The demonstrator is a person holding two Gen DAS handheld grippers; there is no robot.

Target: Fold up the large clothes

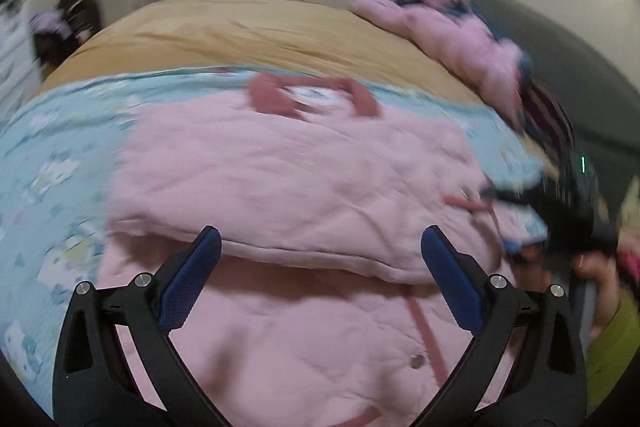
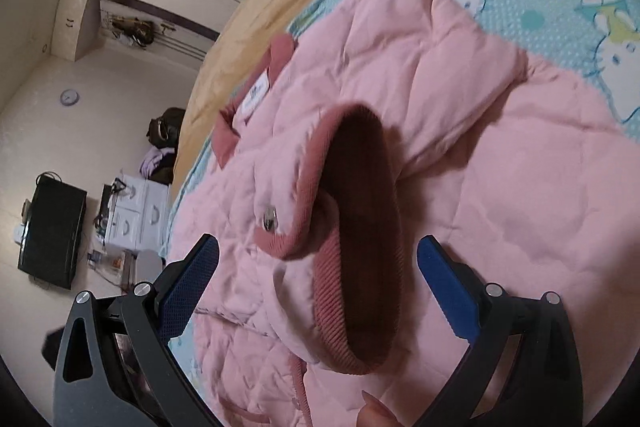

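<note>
Left wrist view shows the bed (image 1: pixel 248 27) with its tan cover, a blue printed sheet (image 1: pixel 52 163) laid over the near part, and on that sheet the pink quilted jacket (image 1: pixel 288 167), the task's thing, spread with its collar (image 1: pixel 312 95) toward the far side of the bed. One sleeve already lies folded across the jacket's body, its lower edge a long ridge just beyond the left gripper (image 1: pixel 320 251), whose jaws are spread wide with nothing between them. Beyond the jacket, a second pink garment (image 1: pixel 448 31) is heaped at the far right of the bed. In the right wrist view the right gripper (image 2: pixel 318 259) is likewise spread and empty, poised over the jacket's corduroy cuff (image 2: pixel 356 227), which stands open like a mouth on top of the jacket, a snap (image 2: pixel 269 219) beside it. The step in hand looks like tidying this sleeve before the next fold. To do it well, I would judge the right gripper should pinch the cuff's rim through both layers, not just the raised lip, then draw it flat along the jacket so the sleeve lies square. The padding is thick and springy, so a shallow bite may slip. The left gripper could hold the folded edge down meanwhile.
</note>
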